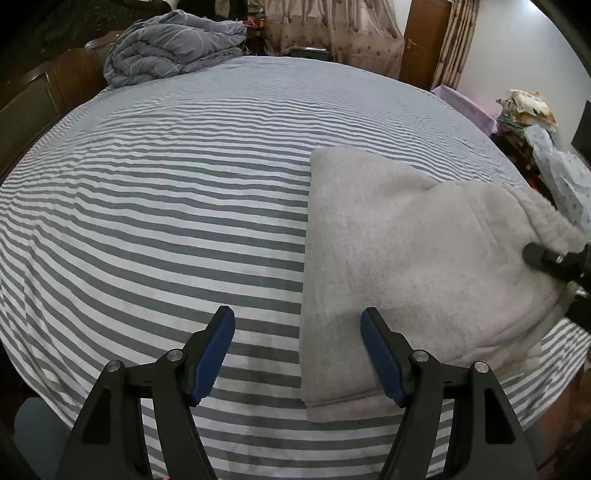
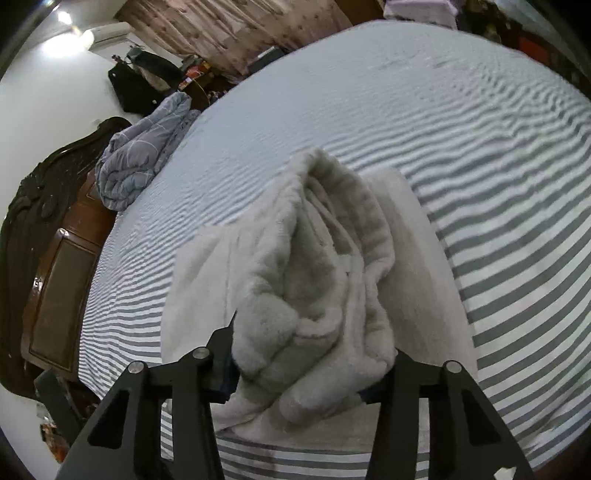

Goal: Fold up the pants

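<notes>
At 11 o'clock a duvet lies on the bed. The left gripper hovers with fingers spread. At 3 o'clock lie the folded pants; the right gripper pinches their bunched waist.

A home bedroom is shown. Most of both views is filled by a wide bed covered in a grey-and-white striped sheet, with a bundled grey-blue duvet left at its far corner. A carved dark wooden headboard is seen along one side in the right wrist view. Patterned curtains are hung on the far wall beside a brown wooden door, and a wall air conditioner is mounted high up — household fittings throughout. Piled clothing is stacked beside the bed.
</notes>
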Action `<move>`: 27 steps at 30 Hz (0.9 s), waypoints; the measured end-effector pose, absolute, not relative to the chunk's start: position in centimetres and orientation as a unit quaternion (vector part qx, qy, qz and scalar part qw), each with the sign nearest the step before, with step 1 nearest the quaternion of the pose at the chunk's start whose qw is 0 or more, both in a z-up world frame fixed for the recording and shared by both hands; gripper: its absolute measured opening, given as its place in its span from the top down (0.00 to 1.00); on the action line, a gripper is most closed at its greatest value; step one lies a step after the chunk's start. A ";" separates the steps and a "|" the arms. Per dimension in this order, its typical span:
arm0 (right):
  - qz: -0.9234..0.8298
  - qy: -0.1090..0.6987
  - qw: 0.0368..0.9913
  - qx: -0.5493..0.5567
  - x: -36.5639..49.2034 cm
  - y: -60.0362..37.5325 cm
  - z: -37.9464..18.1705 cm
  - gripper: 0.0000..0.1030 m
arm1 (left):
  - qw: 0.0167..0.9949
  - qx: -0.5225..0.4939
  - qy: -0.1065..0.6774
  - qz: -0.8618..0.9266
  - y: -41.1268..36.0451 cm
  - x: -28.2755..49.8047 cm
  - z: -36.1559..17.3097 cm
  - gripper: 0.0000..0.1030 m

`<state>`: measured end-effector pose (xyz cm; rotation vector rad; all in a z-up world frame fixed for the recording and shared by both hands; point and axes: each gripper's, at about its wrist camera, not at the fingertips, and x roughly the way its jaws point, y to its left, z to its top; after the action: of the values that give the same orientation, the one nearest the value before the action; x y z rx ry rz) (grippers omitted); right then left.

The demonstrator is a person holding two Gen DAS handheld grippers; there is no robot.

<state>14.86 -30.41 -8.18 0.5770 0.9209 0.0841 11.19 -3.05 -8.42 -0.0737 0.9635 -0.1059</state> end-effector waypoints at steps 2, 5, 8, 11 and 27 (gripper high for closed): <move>0.038 0.430 0.865 0.255 14.6 -30.1 -6.9 0.59 | 0.885 -0.035 0.461 -0.048 -2.9 11.2 -8.1 0.31; 0.034 0.417 0.878 0.233 14.2 -30.2 -5.3 0.59 | 0.887 -0.037 0.458 -0.046 -3.0 11.1 -7.5 0.31; 0.029 0.408 0.882 0.232 13.6 -31.4 -4.4 0.59 | 0.889 -0.034 0.455 -0.046 -3.2 11.0 -7.1 0.31; 0.023 0.419 0.875 0.241 13.1 -32.5 -5.6 0.59 | 0.890 -0.028 0.453 -0.049 -3.7 11.0 -7.0 0.31; -0.022 0.459 0.868 0.190 10.8 -34.2 -11.5 0.18 | 0.885 0.025 0.457 -0.086 -6.9 10.9 -7.7 0.31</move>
<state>10.80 -34.20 -11.49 0.3973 0.9604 -0.0453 10.86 -6.93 -7.70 0.0523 0.9518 -0.1798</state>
